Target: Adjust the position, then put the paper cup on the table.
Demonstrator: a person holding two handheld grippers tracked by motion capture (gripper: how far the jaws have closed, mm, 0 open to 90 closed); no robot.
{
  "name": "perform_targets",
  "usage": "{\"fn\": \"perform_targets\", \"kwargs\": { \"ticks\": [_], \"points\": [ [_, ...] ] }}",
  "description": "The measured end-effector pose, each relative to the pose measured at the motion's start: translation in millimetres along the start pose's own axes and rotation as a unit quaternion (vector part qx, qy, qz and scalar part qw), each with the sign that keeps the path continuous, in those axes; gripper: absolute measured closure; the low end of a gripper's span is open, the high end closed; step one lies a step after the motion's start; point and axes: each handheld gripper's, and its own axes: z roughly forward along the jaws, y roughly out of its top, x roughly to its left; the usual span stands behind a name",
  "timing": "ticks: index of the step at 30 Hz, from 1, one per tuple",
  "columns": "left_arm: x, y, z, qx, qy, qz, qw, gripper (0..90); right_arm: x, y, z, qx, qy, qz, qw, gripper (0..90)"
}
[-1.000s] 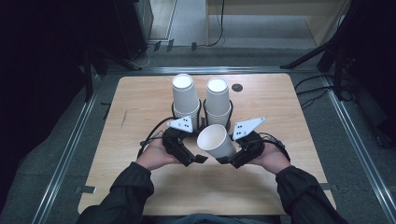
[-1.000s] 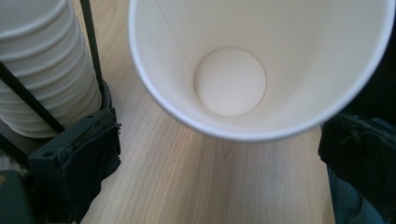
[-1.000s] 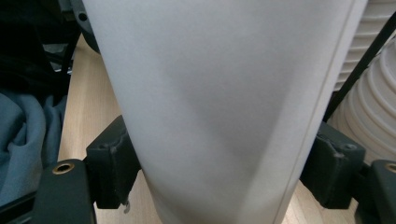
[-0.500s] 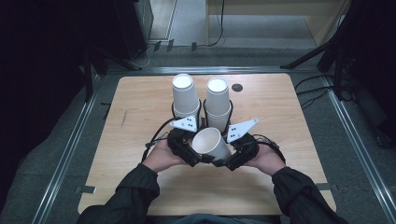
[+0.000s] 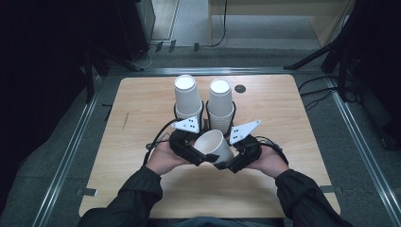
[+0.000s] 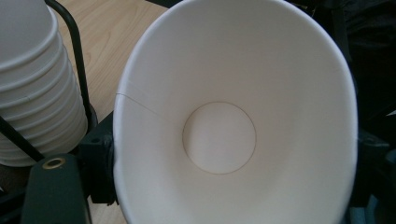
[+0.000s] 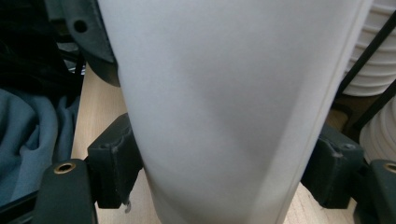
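I am holding my left gripper (image 5: 201, 153) low over the near middle of the wooden counter (image 5: 142, 101), and its fingers have just been closing with the single paper cup (image 5: 215, 144) between them. In the left gripper view the cup's open mouth is facing the camera; its rim looks squashed into an oval between the black fingers (image 6: 95, 158), so they seem to be pressing on it, though the right-hand contact is in deep shadow. The cup is empty, its round bottom plainly showing. It is lying tilted in the air between my two hands, mouth toward the left. My right gripper (image 5: 227, 163) is pinching the cup's body: in the right gripper view its fingers (image 7: 114, 163) are touching the white wall on both sides, and that wall is hiding most of what lies beyond. Behind the grippers two stacks of cups (image 5: 204, 99) are standing in black wire holders, their lower parts hidden by the grippers.
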Motion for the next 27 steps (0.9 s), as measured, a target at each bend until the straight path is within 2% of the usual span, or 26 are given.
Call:
{"fn": "perform_targets", "kwargs": {
  "ticks": [5, 7, 12, 18, 21, 25, 27],
  "points": [
    [0.5, 0.2, -1.0, 0.003, -0.005, -0.003, 1.0000, 19.5, 0.3, 0.5, 0.6, 0.002, 0.004, 0.006, 1.0000, 22.4],
    [1.4, 0.2, -2.1, 0.008, 0.001, -0.005, 1.0000, 19.5, 0.3, 0.2, 1.3, 0.007, 0.006, 0.012, 0.9999, 18.8],
    [5.2, -1.1, -7.9, 0.010, 0.013, -0.010, 0.9998, 19.5, -0.2, -3.3, 0.1, 0.021, -0.014, 0.025, 0.9994, 14.8],
    [7.2, -1.6, -13.4, 0.023, 0.028, -0.006, 0.9993, 19.4, -1.7, -10.1, -3.3, 0.037, -0.055, 0.035, 0.9972, 14.8],
    [7.9, -2.4, -14.5, 0.029, 0.028, -0.005, 0.9992, 19.3, 0.1, -12.9, -6.3, 0.034, -0.076, 0.032, 0.9960, 14.9],
    [7.6, -3.6, -14.2, 0.038, 0.038, 0.001, 0.9986, 19.1, -0.2, -13.3, -11.8, 0.023, -0.094, 0.050, 0.9940, 14.9],
    [7.8, -4.1, -13.7, 0.042, 0.036, -0.001, 0.9985, 18.9, -0.6, -13.7, -13.6, 0.024, -0.104, 0.054, 0.9928, 14.9]
  ]
}}
